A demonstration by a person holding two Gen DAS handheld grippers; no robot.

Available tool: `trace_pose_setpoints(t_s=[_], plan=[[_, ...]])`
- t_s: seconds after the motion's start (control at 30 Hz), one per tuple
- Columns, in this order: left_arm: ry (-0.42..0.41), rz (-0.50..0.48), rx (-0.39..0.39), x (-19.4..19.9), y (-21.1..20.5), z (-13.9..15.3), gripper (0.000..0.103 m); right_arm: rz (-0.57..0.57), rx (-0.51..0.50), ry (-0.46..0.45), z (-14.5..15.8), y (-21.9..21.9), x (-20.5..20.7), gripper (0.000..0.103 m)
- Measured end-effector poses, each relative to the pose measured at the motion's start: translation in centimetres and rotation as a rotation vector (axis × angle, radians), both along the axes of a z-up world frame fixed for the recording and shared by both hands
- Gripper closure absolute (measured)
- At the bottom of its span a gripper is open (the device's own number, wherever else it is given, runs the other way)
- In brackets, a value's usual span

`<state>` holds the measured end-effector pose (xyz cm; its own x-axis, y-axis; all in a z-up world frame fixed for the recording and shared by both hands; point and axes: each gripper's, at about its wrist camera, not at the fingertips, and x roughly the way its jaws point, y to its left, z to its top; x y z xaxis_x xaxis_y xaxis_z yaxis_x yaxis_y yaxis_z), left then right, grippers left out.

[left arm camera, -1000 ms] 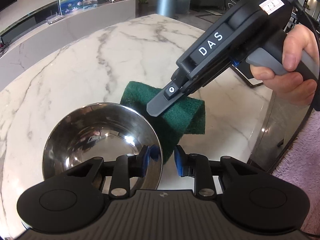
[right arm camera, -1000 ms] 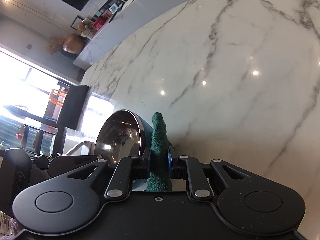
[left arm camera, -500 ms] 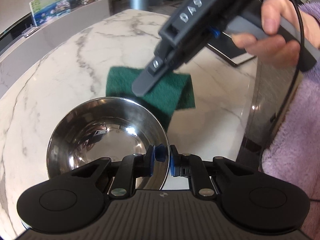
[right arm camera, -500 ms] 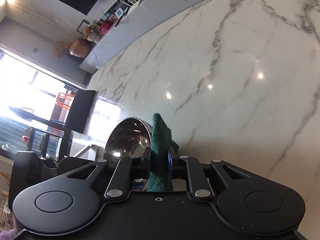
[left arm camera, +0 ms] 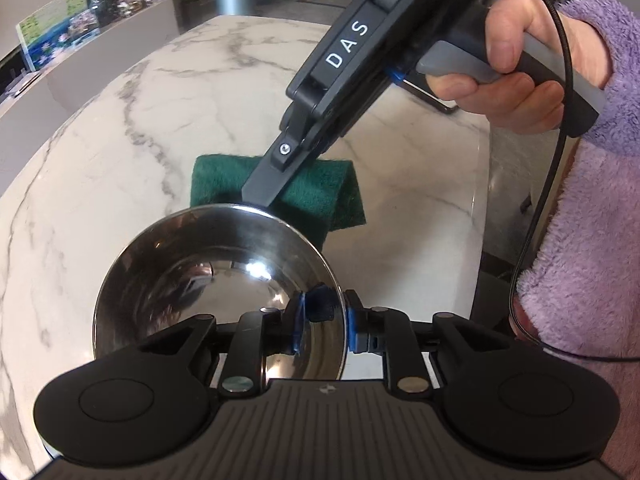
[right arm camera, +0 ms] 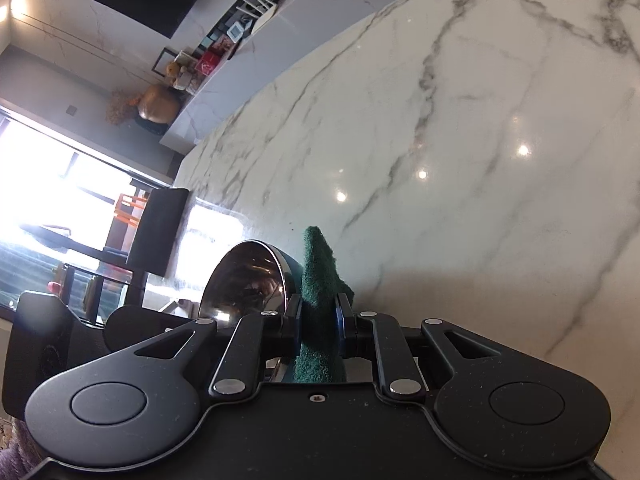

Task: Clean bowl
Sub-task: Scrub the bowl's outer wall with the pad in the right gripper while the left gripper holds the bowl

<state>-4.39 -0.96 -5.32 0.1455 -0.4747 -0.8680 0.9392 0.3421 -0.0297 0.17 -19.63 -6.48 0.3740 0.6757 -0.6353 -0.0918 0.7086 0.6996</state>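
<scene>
Left wrist view, change: the steel bowl [left arm camera: 218,292] sits larger and further right than a second ago, its rim now between the left gripper [left arm camera: 326,326] fingertips; a half second ago the pads stood nearly together at the rim.
Right wrist view, change: little differs; the bowl [right arm camera: 246,284] and scouring pad [right arm camera: 320,280] keep about the same places as a second ago.
Marble table [left arm camera: 120,128]: white with grey veins, glossy, carrying ceiling-light glints; it lies under and beyond the bowl.
Bowl: polished stainless steel, round, mirror-bright inside with dark reflections of the room and the gripper; tilted, its open face toward the left camera, its far rim just in front of the pad.
Green scouring pad [left arm camera: 320,188]: dark green, coarse, folded over; it lies just behind the bowl's far rim, whether touching I cannot tell.
Right gripper [right arm camera: 319,316]: jaws closed on the folded pad, both pads pressing its sides.
Left gripper: jaws narrow and opening, the bowl's rim between them; one blue pad inside the bowl, one outside.
Right hand [left arm camera: 516,68]: wrapped round the gripper handle, lilac fleece sleeve [left arm camera: 592,208] behind.
</scene>
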Motion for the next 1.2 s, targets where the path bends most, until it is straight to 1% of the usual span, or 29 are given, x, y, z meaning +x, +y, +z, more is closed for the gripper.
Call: trace_pose_setpoints(t_s=[0.13,0.2,0.37,0.43,0.57,0.8,0.97,1.07,1.13,1.17,1.2], plan=[[-0.003,-0.064,0.022,0.9,-0.4,0.0,0.082,-0.010,0.033,-0.019,0.4,-0.5,0.1,0.088],[0.002,-0.087,0.032,1.7,-0.6,-0.1,0.082,-0.023,0.033,-0.022,0.5,-0.8,0.3,0.088],[-0.004,-0.136,0.064,3.1,-1.2,-0.1,0.082,-0.097,0.085,0.008,0.3,-2.5,0.9,0.088],[-0.011,-0.147,0.076,3.5,-1.4,-0.1,0.082,-0.122,0.090,0.000,0.6,-2.9,1.3,0.088],[-0.019,-0.151,0.085,4.6,-2.0,-0.2,0.082,-0.143,0.089,-0.012,0.7,-3.1,2.1,0.088],[-0.020,-0.144,0.074,5.0,-2.1,-0.3,0.082,-0.129,0.085,0.039,-1.6,-2.8,2.7,0.088],[-0.024,-0.130,0.072,5.0,-2.2,-0.2,0.082,-0.128,0.091,0.039,-1.6,-2.7,3.0,0.088],[-0.030,-0.107,0.085,4.9,-2.4,-0.1,0.082,-0.122,0.089,0.033,-1.5,-2.6,3.0,0.088],[-0.025,-0.074,0.094,4.8,-2.7,0.0,0.075,-0.121,0.090,0.036,-1.6,-2.6,3.0,0.088],[-0.018,-0.049,0.103,4.6,-3.0,0.0,0.065,-0.122,0.091,0.037,-1.6,-2.7,3.0,0.088],[-0.018,-0.022,0.120,4.4,-3.3,-0.1,0.059,-0.123,0.092,0.040,-1.7,-2.8,3.1,0.088]])
